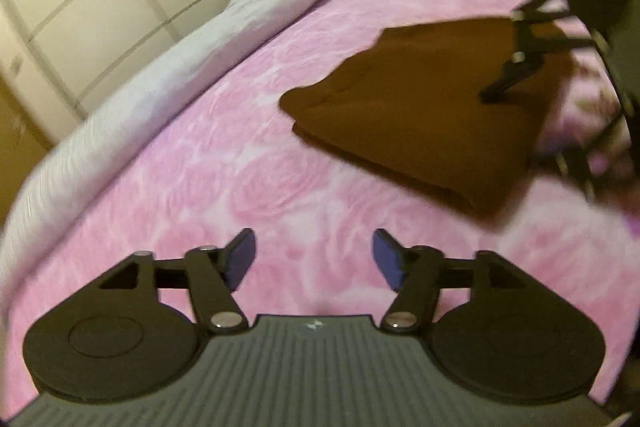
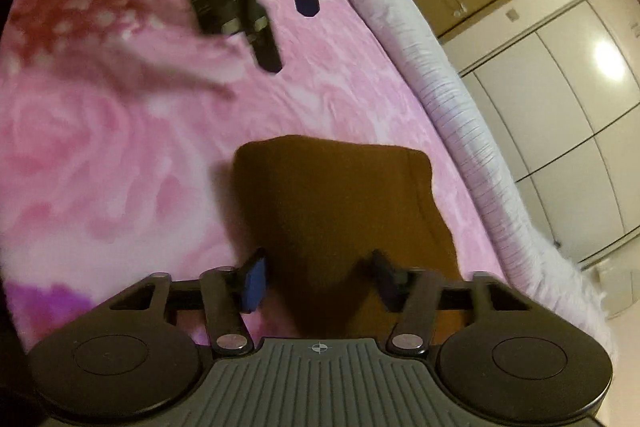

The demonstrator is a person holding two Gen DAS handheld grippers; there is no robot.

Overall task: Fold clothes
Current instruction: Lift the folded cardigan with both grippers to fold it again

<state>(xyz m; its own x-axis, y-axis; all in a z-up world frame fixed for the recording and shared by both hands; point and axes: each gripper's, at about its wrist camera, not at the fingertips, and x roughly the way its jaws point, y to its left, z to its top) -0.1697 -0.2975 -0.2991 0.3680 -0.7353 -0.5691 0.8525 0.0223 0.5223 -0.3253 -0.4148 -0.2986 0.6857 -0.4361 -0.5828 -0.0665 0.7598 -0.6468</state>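
- Bedroom: pink rose-print bed cover (image 1: pixel 224 163) fills both views; one pale grey quilt (image 1: pixel 132 99) bunched along its edge, white wardrobe doors (image 1: pixel 80 11) upper left of left view.
- One brown folded garment (image 1: pixel 432 115) lies flat on bed, right of centre in left view, lower centre in right view.
- Left gripper (image 1: pixel 314 259): jaws released, nothing between, only bed cover below.
- Right gripper (image 2: pixel 318 279): jaws spread either side of garment's near edge; can't tell if the pads press it.
- Upper right of left view: dark items, blurred, cut off, unidentifiable.
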